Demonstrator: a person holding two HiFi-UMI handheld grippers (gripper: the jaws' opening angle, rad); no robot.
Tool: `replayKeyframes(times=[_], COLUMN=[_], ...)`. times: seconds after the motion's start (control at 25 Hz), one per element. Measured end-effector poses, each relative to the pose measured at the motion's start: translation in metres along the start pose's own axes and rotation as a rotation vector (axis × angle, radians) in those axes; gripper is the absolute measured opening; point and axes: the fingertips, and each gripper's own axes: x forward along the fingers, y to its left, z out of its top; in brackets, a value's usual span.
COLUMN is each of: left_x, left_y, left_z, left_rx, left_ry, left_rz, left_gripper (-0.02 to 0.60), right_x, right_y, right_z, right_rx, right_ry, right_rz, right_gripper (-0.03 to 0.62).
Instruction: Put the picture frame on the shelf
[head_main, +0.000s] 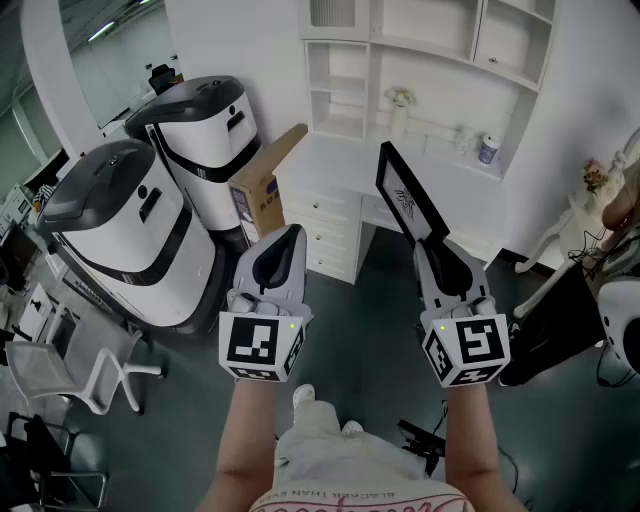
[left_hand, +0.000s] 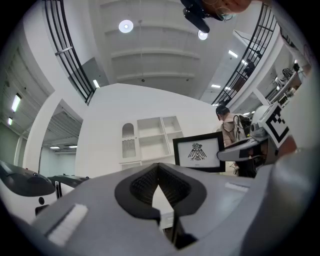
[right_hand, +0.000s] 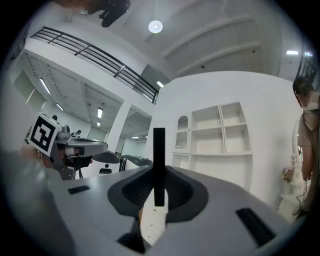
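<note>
Fingers (right_hand: 184, 192) of the right gripper (head_main: 432, 248) clamp a thin black rectangular picture frame (head_main: 407, 195) between them. Those of the left gripper (head_main: 286, 243) meet, empty.

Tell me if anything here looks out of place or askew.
Only the brown cardboard box: it leans at a slant between the white rounded machine and the white desk, rather than standing flat.

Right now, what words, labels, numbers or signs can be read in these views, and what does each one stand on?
No text reads clearly.
Picture frame: a bird emblem with a small line under it, too small to read.
Cardboard box: a printed label, too blurred.
Shirt: a line of capitals at the picture's edge, too blurred.
Marker cubes: square patterns, no letters.
</note>
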Motion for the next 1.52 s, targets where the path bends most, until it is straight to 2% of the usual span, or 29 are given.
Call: replayKeyframes(times=[0.44, 0.6, 1.24, 1.52], left_x=[0.047, 0.079, 0.226, 0.268], left_y=[0.014, 0.028, 0.142, 0.184], left_z=[-0.02, -0.032, -0.082, -0.098], left_rx=[-0.009, -0.01, -0.027, -0.033], left_ry=[-0.006, -0.003, -0.023, -0.032], left_rz=[0.009, 0.01, 0.011, 0.001], left_gripper=[0.009, 0.009, 0.009, 0.009], right_x=[0.035, 0.065, 0.251, 0.311], right_y=[-0.029, -0.045, -0.079, -0.08], right_z=[-0.02, -0.024, -0.04, -0.042], right_rx=[0.009, 0.059, 0.016, 0.005], right_ry=[0.015, -0.001, 0.01, 0.013], right_rz=[-0.017, -0.019, -0.033, -0.049], right_gripper=[0.074, 0.074, 0.074, 0.074])
